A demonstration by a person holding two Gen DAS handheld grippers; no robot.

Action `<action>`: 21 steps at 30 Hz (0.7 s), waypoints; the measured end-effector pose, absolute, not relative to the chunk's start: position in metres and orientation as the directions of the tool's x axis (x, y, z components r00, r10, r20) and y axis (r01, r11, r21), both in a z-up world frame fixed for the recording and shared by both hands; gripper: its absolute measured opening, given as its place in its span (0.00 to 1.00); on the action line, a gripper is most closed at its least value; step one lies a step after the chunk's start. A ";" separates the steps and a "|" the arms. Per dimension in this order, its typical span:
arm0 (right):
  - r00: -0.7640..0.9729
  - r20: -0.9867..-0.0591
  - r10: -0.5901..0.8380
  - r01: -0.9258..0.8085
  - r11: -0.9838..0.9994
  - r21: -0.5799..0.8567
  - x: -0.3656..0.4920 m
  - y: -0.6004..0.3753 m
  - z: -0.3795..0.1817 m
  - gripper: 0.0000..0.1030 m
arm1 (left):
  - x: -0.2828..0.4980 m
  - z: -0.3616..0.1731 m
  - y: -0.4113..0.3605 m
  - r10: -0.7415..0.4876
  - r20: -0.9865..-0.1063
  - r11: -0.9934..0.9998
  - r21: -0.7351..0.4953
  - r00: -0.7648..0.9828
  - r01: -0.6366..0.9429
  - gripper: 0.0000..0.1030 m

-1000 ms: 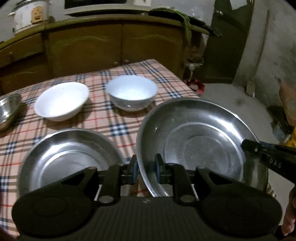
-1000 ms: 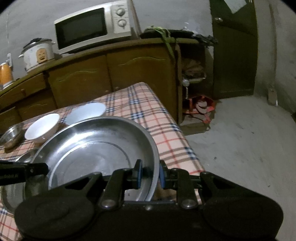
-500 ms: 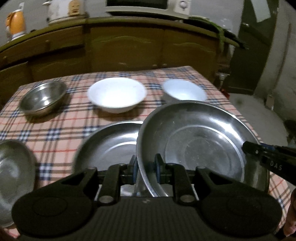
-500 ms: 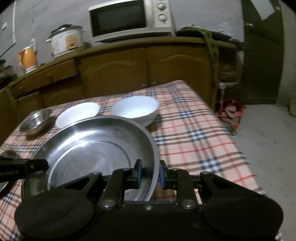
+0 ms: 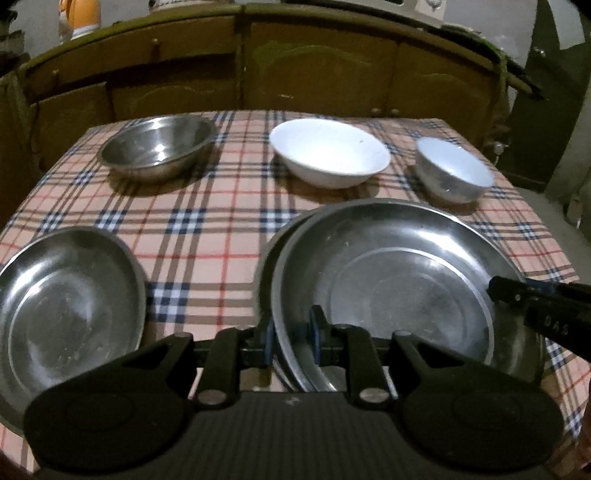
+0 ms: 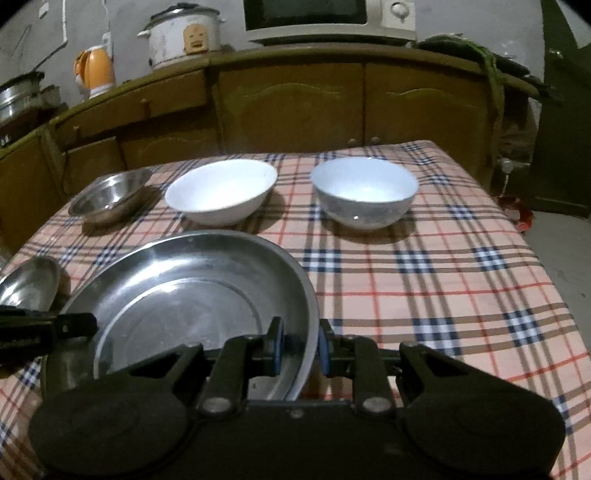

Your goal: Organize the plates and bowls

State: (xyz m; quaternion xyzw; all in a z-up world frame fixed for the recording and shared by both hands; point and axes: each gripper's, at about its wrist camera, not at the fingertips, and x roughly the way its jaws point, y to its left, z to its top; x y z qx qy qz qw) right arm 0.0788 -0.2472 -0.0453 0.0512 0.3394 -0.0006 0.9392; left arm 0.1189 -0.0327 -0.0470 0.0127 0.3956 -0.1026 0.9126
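Note:
Both grippers hold one large steel plate [image 5: 399, 280] by opposite rims. My left gripper [image 5: 292, 341] is shut on its left rim; my right gripper [image 6: 298, 345] is shut on its right rim, the plate [image 6: 192, 295] filling that view's lower left. The held plate sits over a second steel plate [image 5: 267, 266], only its left edge showing; I cannot tell whether they touch. A third steel plate [image 5: 62, 306] lies at the near left. At the back stand a steel bowl [image 5: 155, 147], a wide white bowl [image 5: 328, 151] and a smaller white bowl [image 5: 452, 171].
The table has a plaid cloth [image 6: 424, 277]. Behind it runs a wooden cabinet [image 6: 295, 107] with a rice cooker [image 6: 184, 35], a microwave [image 6: 325, 18] and an orange kettle [image 6: 94, 70]. A dark door [image 6: 565, 110] stands at the right.
Both grippers have carried the large plate leftward over the table, from beyond its right edge to above the second steel plate. The steel bowl and third plate have come into view.

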 end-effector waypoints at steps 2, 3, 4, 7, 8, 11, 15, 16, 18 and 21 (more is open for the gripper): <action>0.766 -0.642 0.037 0.033 0.995 0.096 0.081 -0.245 -0.048 0.24 | 0.121 -0.049 -0.030 -0.171 -0.724 0.980 -0.052 0.668 0.194 0.20; 0.765 -0.643 0.037 0.032 0.995 0.095 0.083 -0.243 -0.048 0.24 | 0.121 -0.050 -0.028 -0.171 -0.723 0.980 -0.051 0.669 0.194 0.20; 0.764 -0.645 0.038 0.031 0.995 0.095 0.084 -0.242 -0.049 0.25 | 0.122 -0.050 -0.027 -0.171 -0.722 0.980 -0.053 0.670 0.193 0.20; 0.760 -0.649 0.042 0.025 0.995 0.094 0.088 -0.240 -0.051 0.25 | 0.123 -0.051 -0.026 -0.164 -0.714 0.980 -0.040 0.680 0.194 0.20; 0.760 -0.648 0.041 0.026 0.995 0.093 0.089 -0.240 -0.052 0.25 | 0.123 -0.051 -0.026 -0.163 -0.712 0.980 -0.036 0.683 0.196 0.21; 0.759 -0.650 0.041 0.030 0.995 0.097 0.091 -0.240 -0.053 0.25 | 0.125 -0.053 -0.027 -0.158 -0.707 0.980 -0.028 0.690 0.196 0.21; 0.754 -0.656 0.045 0.032 0.994 0.105 0.094 -0.240 -0.056 0.25 | 0.128 -0.054 -0.028 -0.147 -0.701 0.981 -0.013 0.698 0.193 0.22; 0.752 -0.657 0.044 0.033 0.994 0.105 0.095 -0.240 -0.056 0.26 | 0.128 -0.055 -0.029 -0.145 -0.698 0.981 -0.010 0.701 0.193 0.22; 0.747 -0.664 0.039 0.033 0.995 0.096 0.097 -0.240 -0.057 0.26 | 0.129 -0.054 -0.030 -0.140 -0.695 0.982 -0.004 0.706 0.191 0.23; 0.749 -0.663 0.019 0.037 0.997 0.071 0.098 -0.240 -0.055 0.26 | 0.129 -0.054 -0.028 -0.142 -0.694 0.982 -0.012 0.705 0.186 0.25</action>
